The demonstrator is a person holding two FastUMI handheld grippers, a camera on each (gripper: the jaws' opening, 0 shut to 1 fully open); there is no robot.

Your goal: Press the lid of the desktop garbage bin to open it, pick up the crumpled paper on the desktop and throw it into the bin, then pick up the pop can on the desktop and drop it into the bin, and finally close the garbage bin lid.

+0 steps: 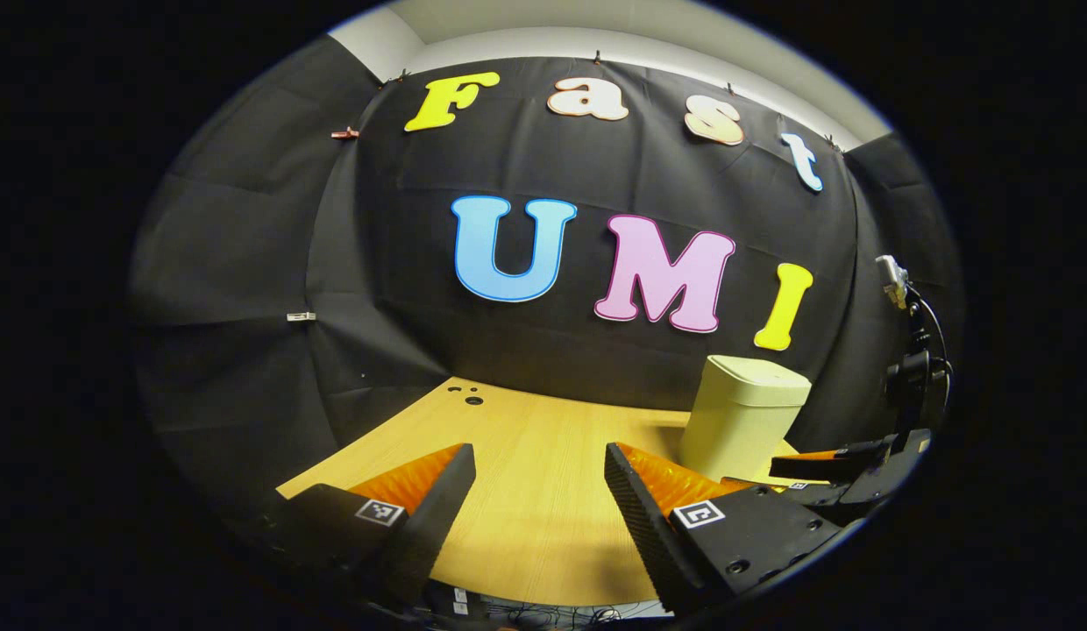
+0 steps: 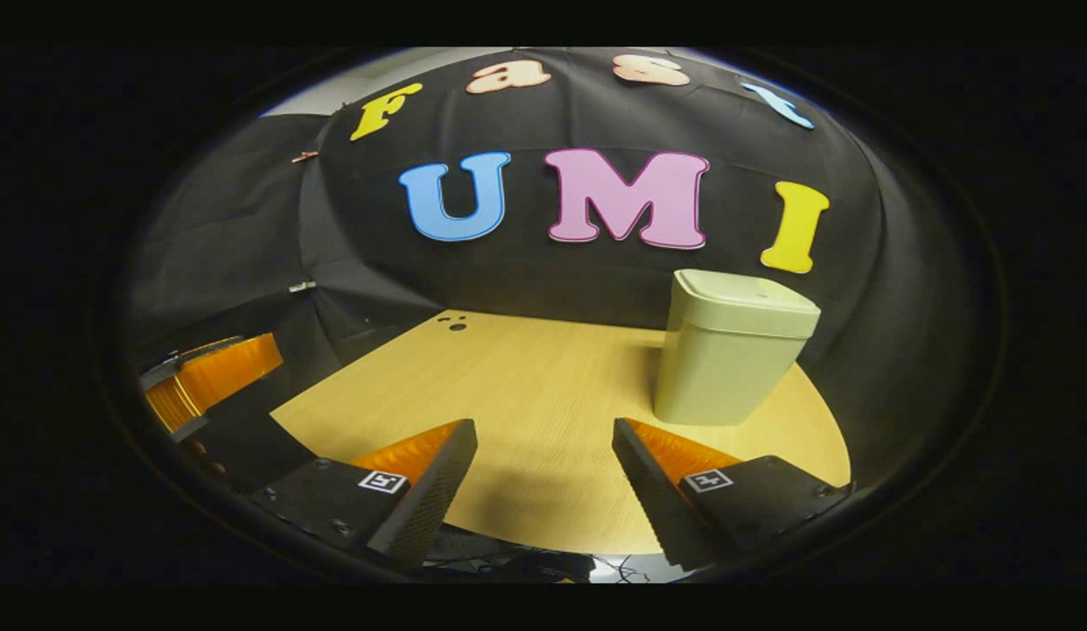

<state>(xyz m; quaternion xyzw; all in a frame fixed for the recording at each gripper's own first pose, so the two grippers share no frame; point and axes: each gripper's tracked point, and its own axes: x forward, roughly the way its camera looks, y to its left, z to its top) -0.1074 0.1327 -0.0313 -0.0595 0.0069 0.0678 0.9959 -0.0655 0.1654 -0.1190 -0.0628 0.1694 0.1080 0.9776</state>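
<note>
Both of our grippers hung above the near edge of the wooden table (image 2: 543, 394), the left gripper (image 1: 539, 478) and the right gripper (image 2: 543, 460) each with fingers spread apart and nothing between them. We saw the garbage bin (image 2: 728, 350) standing upright toward the table's far right, a pale cream, boxy tub with rounded corners, its flat lid (image 2: 743, 298) closed.

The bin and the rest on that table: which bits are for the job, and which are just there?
For the job:
bin, lid shut
left gripper, open, nothing held
right gripper, open, nothing held

Just there:
table
holes at the table's far corner
clamp with cables at the right edge
</note>
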